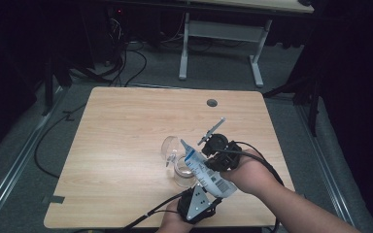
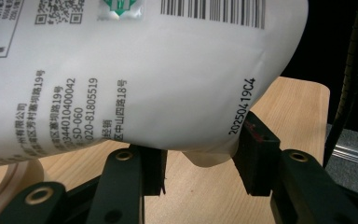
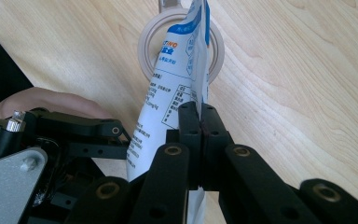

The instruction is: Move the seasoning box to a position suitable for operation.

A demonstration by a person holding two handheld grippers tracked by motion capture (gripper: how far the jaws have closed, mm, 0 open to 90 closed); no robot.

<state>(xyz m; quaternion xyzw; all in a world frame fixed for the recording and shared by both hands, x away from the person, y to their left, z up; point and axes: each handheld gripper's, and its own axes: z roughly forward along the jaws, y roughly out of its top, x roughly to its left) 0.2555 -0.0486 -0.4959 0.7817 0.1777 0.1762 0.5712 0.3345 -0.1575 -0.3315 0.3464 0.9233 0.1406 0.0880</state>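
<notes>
Right hand-held gripper [image 3: 199,122] is clamped on the side seam of the white refill pouch [image 1: 205,169], left hand-held gripper [image 2: 200,161] grips its bottom corner, and the pouch is tilted, mouth down, over the open glass jar [image 1: 183,174] on the worktop [image 1: 126,136], so pouring seems underway, with emptying left.

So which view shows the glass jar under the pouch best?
The high view: the glass jar stands open on the table, lid swung back, under the tilted pouch. The right gripper view shows its rim from above; the left gripper view shows a rim sliver.
</notes>
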